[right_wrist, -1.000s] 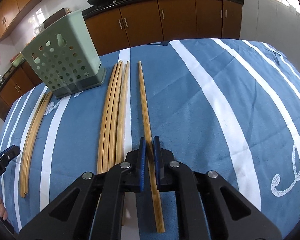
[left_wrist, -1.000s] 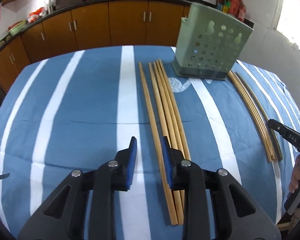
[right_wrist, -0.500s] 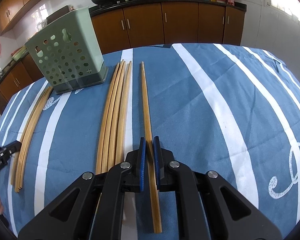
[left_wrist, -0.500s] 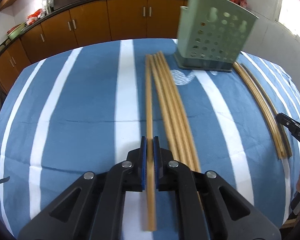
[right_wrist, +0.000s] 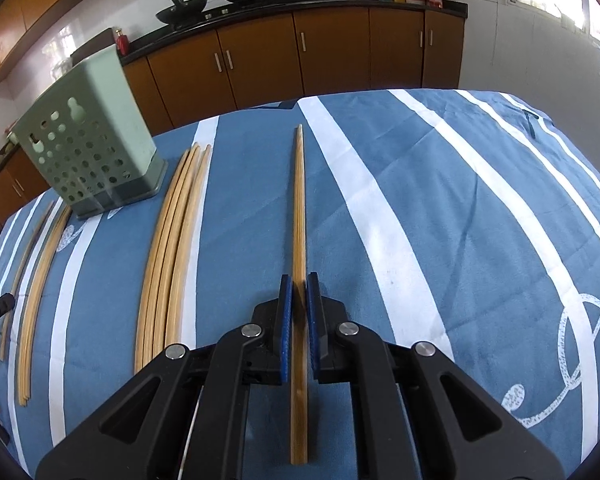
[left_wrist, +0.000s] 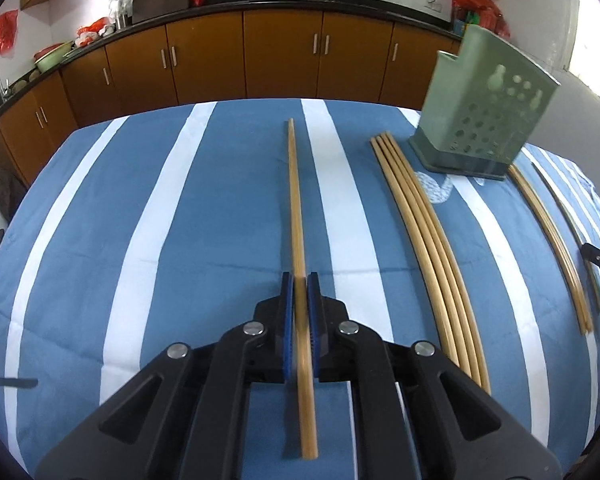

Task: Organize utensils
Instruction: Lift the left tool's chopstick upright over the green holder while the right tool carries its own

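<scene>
Left wrist view, lower centre: left gripper [left_wrist: 300, 292], blue pads pressed onto a single bamboo chopstick [left_wrist: 296, 216], gripped nearer its blunt end, which trailed back past the pads toward the bottom of the frame while the long tapered part ran up the middle. A grip that far back probably left the tip free to be steered into a container. Right of centre lay a bundle of four chopsticks [left_wrist: 424, 236], touching one another on the striped blue tablecloth [left_wrist: 204, 208]. Upper right stood the green perforated utensil holder [left_wrist: 484, 116], upright, near the bundle's far tips, the likely destination for all sticks. Further chopsticks [left_wrist: 552, 244] lay along the right edge, partly behind the holder. Right wrist view, lower centre: right gripper [right_wrist: 298, 292], pads likewise pinching one chopstick [right_wrist: 299, 216] near its thick end, tip pointing up the frame. Whether either held stick was clear of the cloth could not be told. Left of centre, the same bundle [right_wrist: 172, 240]; upper left, the holder [right_wrist: 88, 148]; far left, the remaining sticks [right_wrist: 40, 280]. Judged stage: one stick taken in each gripper, none yet visible in the holder. Brown cabinets [right_wrist: 332, 56] filled the top of the frame.
</scene>
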`<state>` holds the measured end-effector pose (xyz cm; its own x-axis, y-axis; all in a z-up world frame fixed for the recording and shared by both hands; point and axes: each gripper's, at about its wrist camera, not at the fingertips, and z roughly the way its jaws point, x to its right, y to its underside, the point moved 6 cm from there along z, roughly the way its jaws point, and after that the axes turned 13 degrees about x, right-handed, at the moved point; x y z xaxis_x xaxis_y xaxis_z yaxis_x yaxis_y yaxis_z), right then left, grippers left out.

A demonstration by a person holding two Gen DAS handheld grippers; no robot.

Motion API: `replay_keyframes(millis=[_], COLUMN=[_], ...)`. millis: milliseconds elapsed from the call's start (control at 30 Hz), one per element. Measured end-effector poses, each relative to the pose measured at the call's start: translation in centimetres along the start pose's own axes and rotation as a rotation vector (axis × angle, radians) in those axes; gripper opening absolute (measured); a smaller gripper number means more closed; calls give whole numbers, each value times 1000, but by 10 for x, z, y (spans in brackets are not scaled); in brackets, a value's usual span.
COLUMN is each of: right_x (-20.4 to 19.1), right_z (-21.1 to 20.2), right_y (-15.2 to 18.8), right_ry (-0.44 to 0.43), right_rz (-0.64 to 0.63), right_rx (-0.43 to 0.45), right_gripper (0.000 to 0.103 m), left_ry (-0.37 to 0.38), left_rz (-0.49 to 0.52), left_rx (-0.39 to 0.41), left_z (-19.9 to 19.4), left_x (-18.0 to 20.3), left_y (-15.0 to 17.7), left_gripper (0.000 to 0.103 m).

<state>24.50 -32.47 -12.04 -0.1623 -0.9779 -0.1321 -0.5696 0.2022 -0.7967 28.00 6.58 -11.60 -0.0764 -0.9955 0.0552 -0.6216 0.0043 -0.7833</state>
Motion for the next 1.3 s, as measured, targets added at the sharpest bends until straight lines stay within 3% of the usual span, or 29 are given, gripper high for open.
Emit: replay_keyframes(millis=[500,967,1300], right_x=[5,12,3], right_z=[-19,-98,-103], right_y=[12,-70,-113], right_ry=[-10,-46,-52], right_rz=[-12,38,45], right_rx=[-3,333,408], right_gripper=[8,8,8], left_ry=[-19,-27,-49], left_rz=[36,-129,-107], left_rx=[-4,336,375], left_z=[-17,-104,-110], left_x=[-1,-22,-28], left_y=[11,-90,-133], left_gripper=[8,8,7])
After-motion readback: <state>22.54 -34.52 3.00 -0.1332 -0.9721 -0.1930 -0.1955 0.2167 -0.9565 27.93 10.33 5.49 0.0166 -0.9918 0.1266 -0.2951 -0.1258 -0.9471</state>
